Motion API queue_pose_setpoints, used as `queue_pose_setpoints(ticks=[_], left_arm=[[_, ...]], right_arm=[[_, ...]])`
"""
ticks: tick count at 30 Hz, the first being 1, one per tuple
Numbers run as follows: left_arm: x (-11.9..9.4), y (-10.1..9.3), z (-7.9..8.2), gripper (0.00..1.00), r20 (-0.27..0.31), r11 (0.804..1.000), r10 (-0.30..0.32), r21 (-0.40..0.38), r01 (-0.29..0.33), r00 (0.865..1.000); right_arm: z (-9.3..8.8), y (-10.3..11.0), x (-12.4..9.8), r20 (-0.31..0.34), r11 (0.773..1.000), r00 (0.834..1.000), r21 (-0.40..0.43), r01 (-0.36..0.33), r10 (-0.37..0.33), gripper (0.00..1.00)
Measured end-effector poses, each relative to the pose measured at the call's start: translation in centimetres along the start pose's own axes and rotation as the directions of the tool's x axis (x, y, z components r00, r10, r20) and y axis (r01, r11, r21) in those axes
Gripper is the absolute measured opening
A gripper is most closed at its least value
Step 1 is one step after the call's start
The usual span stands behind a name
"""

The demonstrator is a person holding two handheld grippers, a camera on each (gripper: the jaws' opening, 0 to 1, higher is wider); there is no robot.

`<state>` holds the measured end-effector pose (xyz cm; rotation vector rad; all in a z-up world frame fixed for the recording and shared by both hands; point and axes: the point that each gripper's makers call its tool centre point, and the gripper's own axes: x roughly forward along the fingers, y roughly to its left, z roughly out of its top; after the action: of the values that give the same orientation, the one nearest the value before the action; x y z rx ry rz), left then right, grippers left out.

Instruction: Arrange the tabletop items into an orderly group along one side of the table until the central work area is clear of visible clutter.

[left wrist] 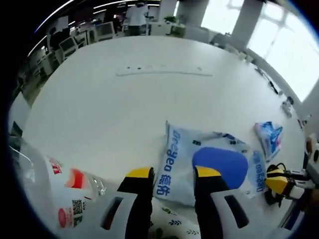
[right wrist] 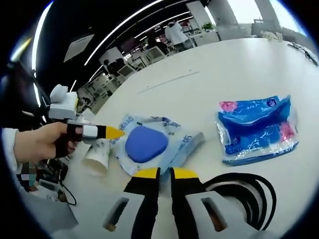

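- A wide white worktop (left wrist: 99,99) is seen in the left gripper view; its far middle is bare except for a thin strip, while packets are gathered near the edge closest to the person.
- The left gripper (left wrist: 172,174) is held low over that near edge; its fingers stand apart, with nothing between them.
- Just beyond them a pale blue-printed packet (left wrist: 187,159) lies flat, a dark blue pad (left wrist: 222,164) resting on top of it.
- A smaller bright blue packet (left wrist: 269,137) lies well apart, toward the worktop's right edge; a clear wrapper with red print (left wrist: 70,194) lies at the near left.
- In the right gripper view, the right gripper (right wrist: 165,173) is seen with fingers nearly together, clamped on nothing; a paper cup (right wrist: 99,157) lies tipped beside the pale packet; a black looped strap (right wrist: 249,194) lies near.
- By this showing, the grouping is judged partly done; the bright blue packet, cup and strap are left to be lined up.
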<state>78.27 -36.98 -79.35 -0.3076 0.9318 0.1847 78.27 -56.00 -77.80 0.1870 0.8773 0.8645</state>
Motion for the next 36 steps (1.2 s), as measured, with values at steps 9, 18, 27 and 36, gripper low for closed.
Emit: queue_pose_setpoints(ticks=[9, 18, 27, 36], left_arm=[[0.1, 0.9, 0.0, 0.32, 0.001, 0.996, 0.071, 0.060, -0.071, 0.997], [0.5, 0.0, 0.3, 0.23, -0.010, 1.000, 0.021, 0.004, -0.021, 1.000], [0.4, 1.0, -0.3, 0.00, -0.029, 0.999, 0.035, 0.024, -0.034, 0.999], [-0.4, 0.9, 0.1, 0.00, -0.016, 1.000, 0.009, -0.024, -0.010, 1.000]], right_arm=[[0.1, -0.9, 1.5, -0.013, 1.000, 1.000, -0.011, 0.025, -0.025, 0.05], [-0.3, -1.2, 2.6, -0.047, 1.000, 0.998, -0.008, 0.029, -0.030, 0.07], [0.3, -1.4, 3.1, -0.054, 0.995, 0.997, -0.091, 0.047, -0.052, 0.00], [1.9, -0.6, 1.0, -0.016, 0.993, 0.998, -0.105, 0.051, -0.053, 0.00]])
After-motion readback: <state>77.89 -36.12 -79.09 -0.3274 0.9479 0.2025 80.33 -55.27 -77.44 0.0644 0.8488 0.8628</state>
